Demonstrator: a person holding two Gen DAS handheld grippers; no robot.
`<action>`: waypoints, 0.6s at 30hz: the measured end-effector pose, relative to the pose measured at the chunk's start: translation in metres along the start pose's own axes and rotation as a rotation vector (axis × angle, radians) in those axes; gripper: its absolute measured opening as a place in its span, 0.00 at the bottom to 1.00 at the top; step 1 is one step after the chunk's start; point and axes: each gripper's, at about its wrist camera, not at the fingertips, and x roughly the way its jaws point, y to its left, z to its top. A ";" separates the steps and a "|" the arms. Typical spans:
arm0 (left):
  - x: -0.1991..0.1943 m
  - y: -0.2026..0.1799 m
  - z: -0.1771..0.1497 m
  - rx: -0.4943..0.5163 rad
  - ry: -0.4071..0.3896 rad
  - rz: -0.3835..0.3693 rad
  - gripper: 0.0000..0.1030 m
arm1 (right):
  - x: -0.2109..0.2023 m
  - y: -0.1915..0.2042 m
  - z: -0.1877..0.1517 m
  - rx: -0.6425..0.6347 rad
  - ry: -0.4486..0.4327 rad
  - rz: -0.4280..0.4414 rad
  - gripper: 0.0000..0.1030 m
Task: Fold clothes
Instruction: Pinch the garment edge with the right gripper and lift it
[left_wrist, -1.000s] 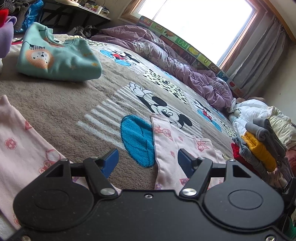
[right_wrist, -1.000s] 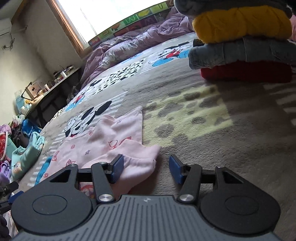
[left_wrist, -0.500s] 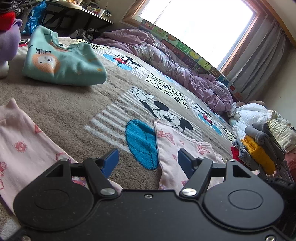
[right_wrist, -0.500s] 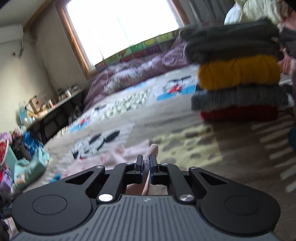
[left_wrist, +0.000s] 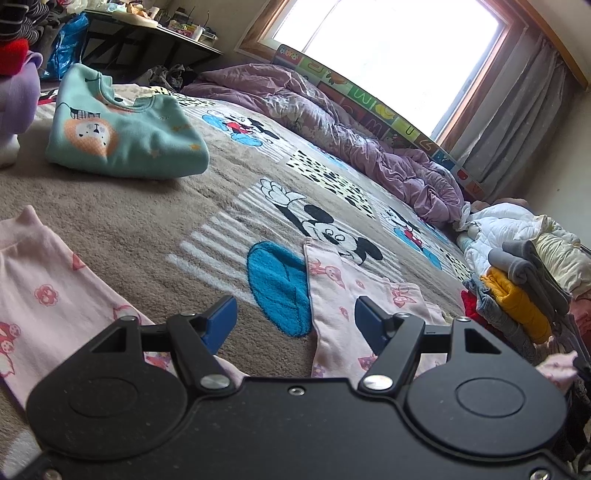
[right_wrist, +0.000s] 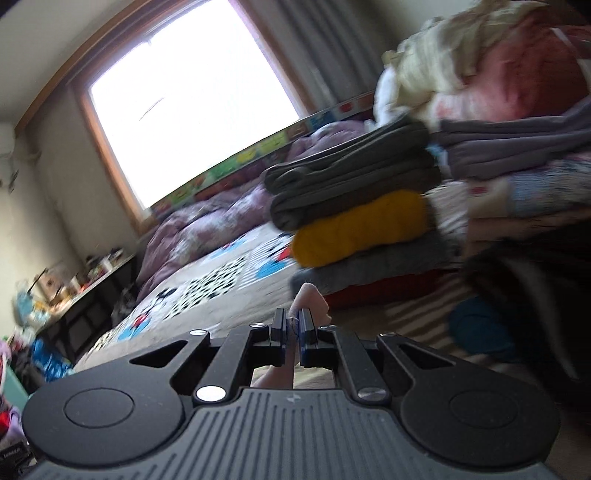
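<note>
Across the cartoon-print bed blanket (left_wrist: 155, 229), the right hand-held gripper (right_wrist: 291, 334) is clamped on the pink garment (left_wrist: 343, 295) and should carry its corner over evenly, while the left hand-held gripper (left_wrist: 295, 317), fingers apart, pins the other end.

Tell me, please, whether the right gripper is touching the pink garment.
Touching. The right wrist view shows the right gripper shut on a fold of the pink garment, the cloth pinched between its blue pads.

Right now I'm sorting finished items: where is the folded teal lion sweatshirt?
In the left wrist view, the teal lion sweatshirt lies upper left on the cartoon blanket, beyond the pink garment and left of the rumpled purple duvet.
</note>
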 end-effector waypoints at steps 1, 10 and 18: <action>0.000 -0.001 -0.001 0.003 0.001 0.000 0.68 | -0.005 -0.007 -0.001 0.013 -0.010 -0.013 0.08; 0.001 -0.012 -0.007 0.042 0.009 -0.002 0.68 | -0.037 -0.063 -0.020 0.109 -0.048 -0.114 0.08; 0.000 -0.012 -0.009 0.068 0.012 0.008 0.68 | -0.025 -0.080 -0.033 0.093 -0.009 -0.108 0.08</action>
